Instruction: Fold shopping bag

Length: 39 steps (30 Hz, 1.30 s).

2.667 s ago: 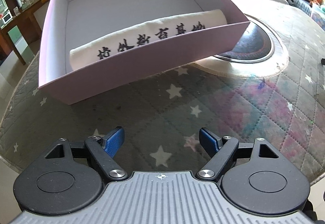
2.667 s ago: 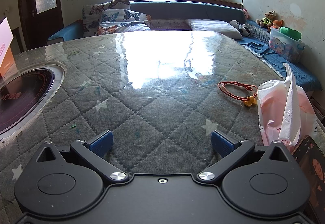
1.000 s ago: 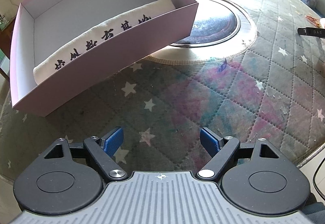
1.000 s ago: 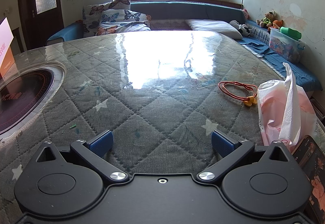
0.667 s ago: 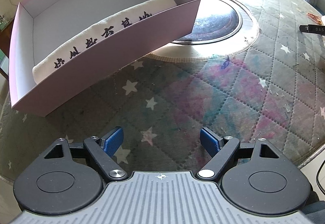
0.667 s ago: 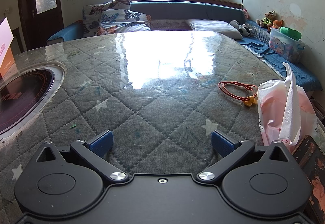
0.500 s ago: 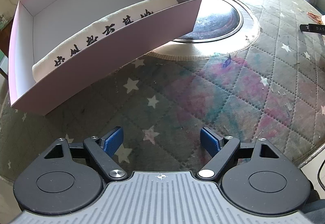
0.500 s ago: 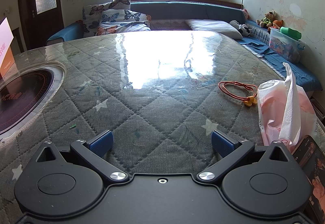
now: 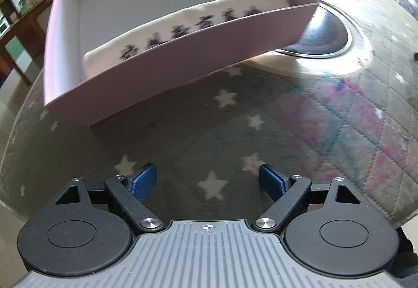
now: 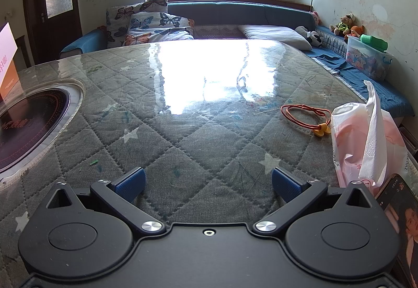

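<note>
In the left wrist view a folded white cloth bag [image 9: 183,24] with dark printed characters lies inside a pink open box [image 9: 167,60], against its near wall. My left gripper [image 9: 207,179] hovers in front of the box over the star-patterned quilted table cover; it is open and holds nothing. In the right wrist view my right gripper [image 10: 207,182] stands open and empty above the quilted cover [image 10: 198,136] of the table. One corner of the pink box [image 10: 7,52] shows at that view's far left edge.
A round dark cooktop with a white ring [image 9: 324,37] is set into the table beside the box, also visible as the cooktop [image 10: 28,120]. At the right lie a red cord loop [image 10: 304,116], a pink tissue pack [image 10: 365,139] and a phone [image 10: 402,214]. A sofa with cushions [image 10: 156,24] stands beyond.
The left wrist view has swung left: the pink box with the folded bag now fills more of the frame's centre and is blurred. The right gripper and its view are unchanged.
</note>
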Each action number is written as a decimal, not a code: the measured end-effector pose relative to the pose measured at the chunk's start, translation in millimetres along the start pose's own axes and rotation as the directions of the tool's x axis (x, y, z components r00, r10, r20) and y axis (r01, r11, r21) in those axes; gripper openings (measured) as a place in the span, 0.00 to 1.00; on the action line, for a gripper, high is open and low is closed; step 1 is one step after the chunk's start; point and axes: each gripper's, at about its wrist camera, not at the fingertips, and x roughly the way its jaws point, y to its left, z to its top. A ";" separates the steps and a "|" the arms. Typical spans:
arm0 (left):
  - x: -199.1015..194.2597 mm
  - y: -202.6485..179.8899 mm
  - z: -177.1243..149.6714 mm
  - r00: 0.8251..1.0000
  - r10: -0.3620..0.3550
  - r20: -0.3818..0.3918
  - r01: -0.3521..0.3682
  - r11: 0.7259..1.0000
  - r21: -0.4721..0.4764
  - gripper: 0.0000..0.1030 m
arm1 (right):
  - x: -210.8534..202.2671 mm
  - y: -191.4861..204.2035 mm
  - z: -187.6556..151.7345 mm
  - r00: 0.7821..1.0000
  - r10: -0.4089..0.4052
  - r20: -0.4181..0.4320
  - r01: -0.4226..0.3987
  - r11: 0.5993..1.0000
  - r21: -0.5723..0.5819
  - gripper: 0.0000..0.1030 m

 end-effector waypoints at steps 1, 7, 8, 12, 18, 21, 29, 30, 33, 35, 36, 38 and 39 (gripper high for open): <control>0.5 7.5 -1.4 1.000 0.012 0.001 -0.012 1.000 -0.017 0.84 | 0.0 0.0 0.0 1.000 0.000 0.000 0.000 1.000 0.000 1.00; 0.3 52.2 -12.1 0.998 0.070 -0.003 -0.070 0.990 -0.120 0.84 | 0.0 -0.1 0.0 1.000 0.000 0.000 0.000 1.000 0.000 1.00; 0.1 55.4 -13.0 0.997 0.076 -0.004 -0.075 0.989 -0.127 0.84 | 0.0 -0.1 0.0 1.000 0.000 0.000 0.000 1.000 0.000 1.00; 0.2 84.3 -20.0 0.991 0.137 -0.012 -0.136 0.973 -0.188 0.84 | 0.0 -0.1 -0.1 1.000 0.000 0.000 0.000 1.000 0.000 1.00; 4.2 123.6 -25.6 0.977 0.212 -0.021 -0.210 0.939 -0.272 0.84 | 0.1 -0.2 -0.1 1.000 0.000 0.000 0.000 1.000 0.000 1.00; 6.1 141.9 -25.3 0.971 0.238 -0.020 -0.233 0.922 -0.308 0.84 | 0.0 -0.2 -0.1 1.000 0.000 0.000 0.000 1.000 0.000 1.00; 16.1 188.5 -14.2 0.951 0.310 0.022 -0.279 0.883 -0.378 0.84 | 0.0 -0.4 -0.1 1.000 0.000 0.000 0.000 1.000 0.000 1.00; 18.0 193.2 -11.7 0.948 0.318 0.029 -0.284 0.880 -0.380 0.84 | 0.0 -0.4 -0.1 1.000 0.000 0.000 0.000 1.000 0.000 1.00; 27.1 205.5 -1.2 0.936 0.348 0.051 -0.302 0.869 -0.392 0.84 | 0.1 -0.4 -0.1 1.000 0.000 0.000 0.000 1.000 0.000 1.00; 32.0 215.4 5.3 0.929 0.363 0.067 -0.307 0.862 -0.403 0.84 | 0.0 -0.5 -0.1 1.000 0.000 0.000 0.000 1.000 0.000 1.00; 34.3 220.4 8.5 0.929 0.363 0.075 -0.303 0.860 -0.410 0.84 | 0.0 -0.7 -0.1 1.000 0.000 0.000 0.000 1.000 0.000 1.00; 39.0 229.9 14.6 0.928 0.360 0.095 -0.291 0.860 -0.419 0.84 | -0.1 -0.9 -0.1 1.000 -0.001 0.000 0.001 1.000 0.000 1.00; 41.6 233.9 17.7 0.925 0.367 0.101 -0.294 0.857 -0.423 0.84 | -0.1 -1.0 -0.1 1.000 -0.001 0.000 0.001 1.000 0.000 1.00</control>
